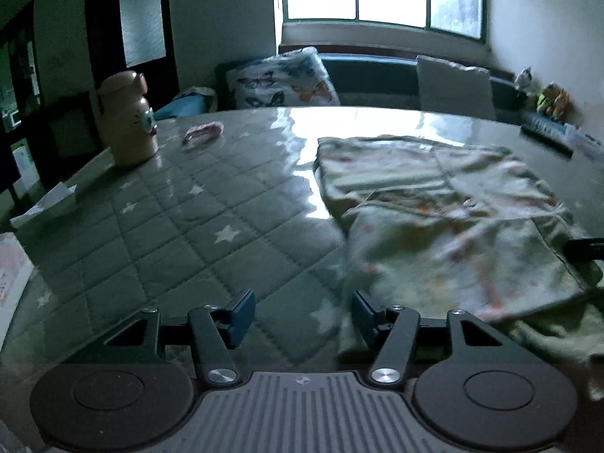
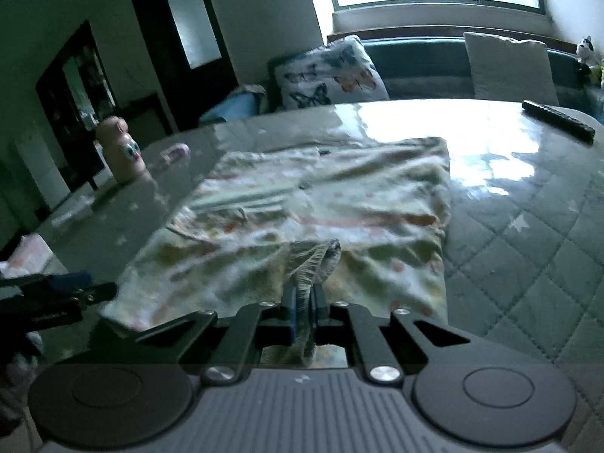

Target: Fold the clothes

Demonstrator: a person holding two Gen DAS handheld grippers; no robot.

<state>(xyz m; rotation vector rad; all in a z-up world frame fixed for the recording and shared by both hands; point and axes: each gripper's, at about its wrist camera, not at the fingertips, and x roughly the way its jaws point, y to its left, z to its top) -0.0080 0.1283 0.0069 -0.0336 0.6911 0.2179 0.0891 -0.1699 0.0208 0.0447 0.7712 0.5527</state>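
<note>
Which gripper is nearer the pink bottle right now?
Left. The left gripper is open over bare table, with the pink bottle ahead to its left. The right gripper, shut on the garment, has the whole garment between it and the bottle.

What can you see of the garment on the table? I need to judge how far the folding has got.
The garment is thin, pale cloth with an orange and green print, wrinkled and blurred. It lies mostly flat on the quilted table cover, with one layer already folded over another. The right gripper is shut on a bunched ribbed edge nearest the camera. The left gripper is open beside the cloth, holding nothing.
</note>
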